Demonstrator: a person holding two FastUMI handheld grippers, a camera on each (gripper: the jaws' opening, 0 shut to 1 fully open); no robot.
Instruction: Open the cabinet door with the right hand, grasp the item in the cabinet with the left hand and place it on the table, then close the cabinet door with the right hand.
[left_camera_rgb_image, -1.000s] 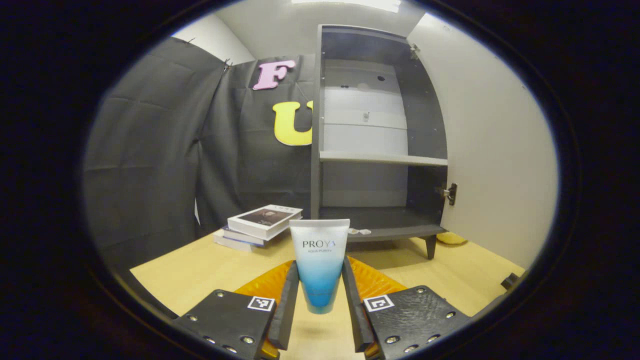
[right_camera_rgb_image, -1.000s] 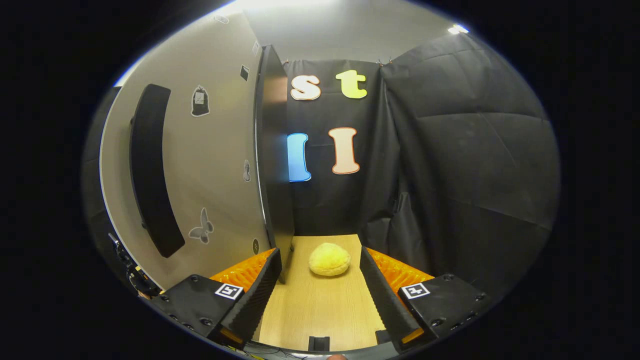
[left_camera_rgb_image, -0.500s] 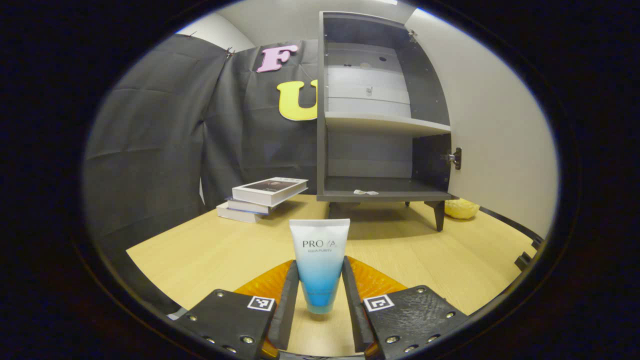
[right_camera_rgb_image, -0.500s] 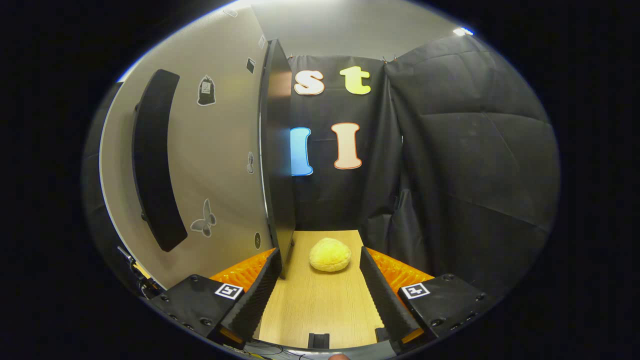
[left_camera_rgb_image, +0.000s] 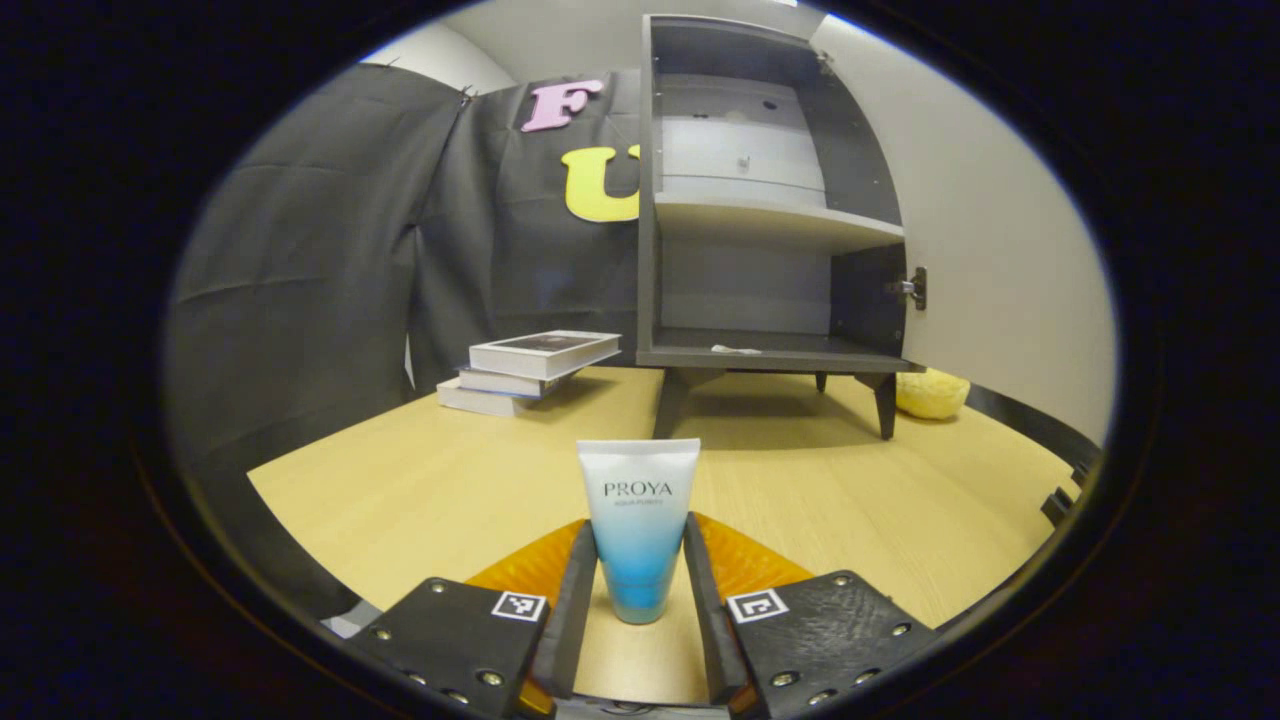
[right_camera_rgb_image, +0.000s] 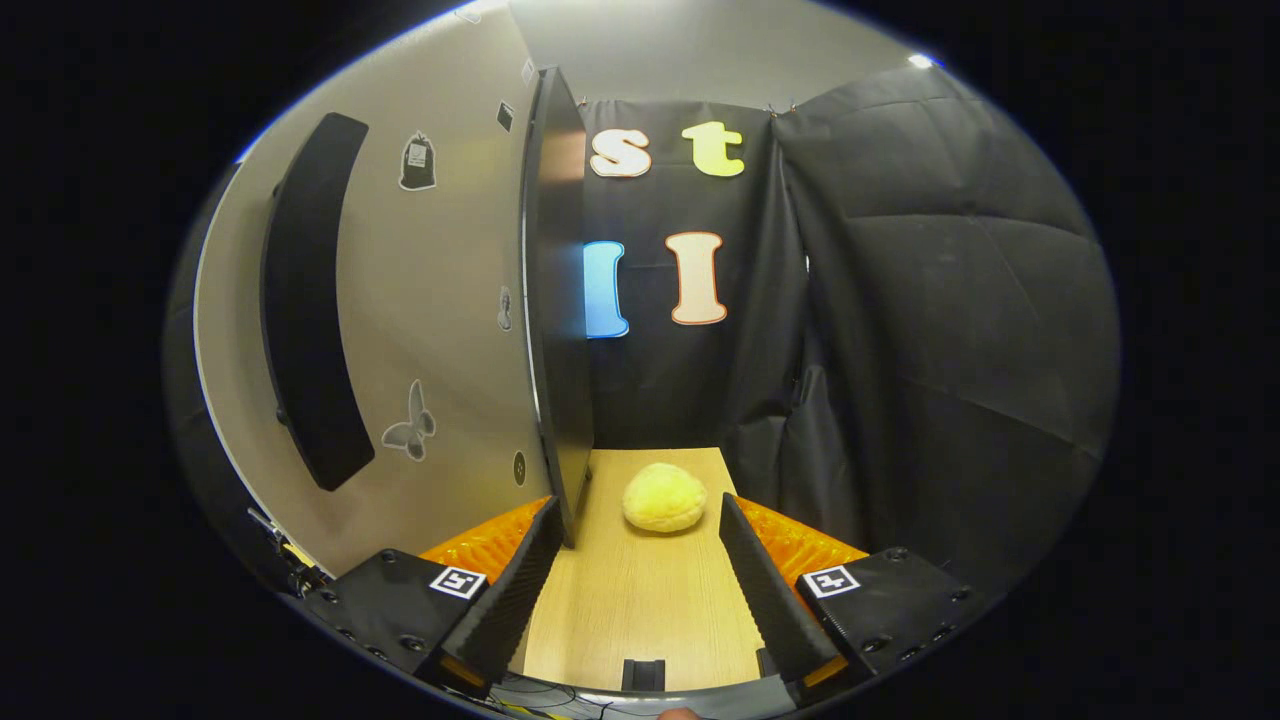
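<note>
in the left gripper view, a stack of books (left_camera_rgb_image: 530, 368) lies at the left of the wooden desk (left_camera_rgb_image: 420, 490), against the black cloth wall. right of it stands the dark cabinet (left_camera_rgb_image: 760, 200) on short legs, its inside open to the camera, with one shelf across the middle and a small pale scrap (left_camera_rgb_image: 735, 349) on its floor. the cabinet door (left_camera_rgb_image: 990, 240) is swung wide at the right, its pale inner face toward the camera. a yellow soft lump (left_camera_rgb_image: 930, 393) sits on the desk under the door's lower edge.

the left gripper (left_camera_rgb_image: 640, 600) has both fingers pressed on the sides of a white-to-blue tube (left_camera_rgb_image: 640, 520), held upright with its cap end down, close over the desk; whether it touches the wood i cannot tell. the tube carries dark lettering on its white upper part.

the right gripper view gives the door's other face (right_camera_rgb_image: 400, 300), with a long dark handle (right_camera_rgb_image: 305, 300) and small stickers, a butterfly among them. the door's edge stands just beyond the left finger of the right gripper (right_camera_rgb_image: 640, 590), which is spread wide and holds nothing, and the yellow lump (right_camera_rgb_image: 664, 497) lies on the desk ahead of its fingers.
</note>
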